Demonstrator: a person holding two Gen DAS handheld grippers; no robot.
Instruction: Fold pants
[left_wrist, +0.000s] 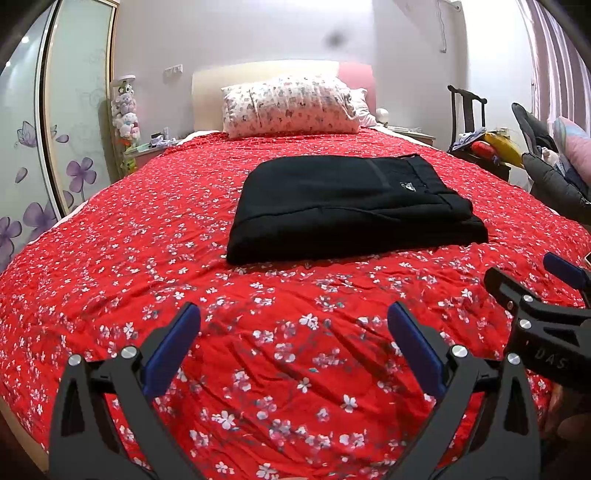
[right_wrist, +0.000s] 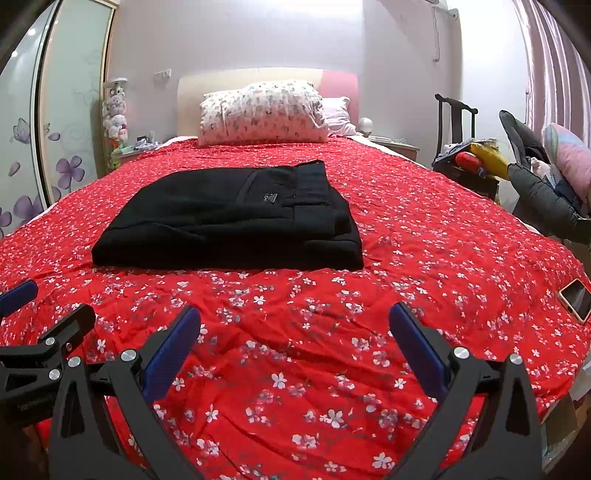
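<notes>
My left gripper (left_wrist: 293, 341) and right gripper (right_wrist: 294, 341) both gape wide, holding nothing. The folded black pants (left_wrist: 351, 206) lie on the red bedspread (left_wrist: 258, 369) at twelve o'clock, well apart.

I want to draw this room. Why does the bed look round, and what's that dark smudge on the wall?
Left wrist view: the fisheye lens bends the red bedspread round; the blurry smudge is probably lens dirt. Right wrist view: same bending, no smudge.

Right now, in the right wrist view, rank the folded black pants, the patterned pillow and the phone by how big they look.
1. black pants, largest.
2. patterned pillow, though it lies farther away, so its true size is unsure.
3. phone, smallest, partly cut off at the edge.
</notes>
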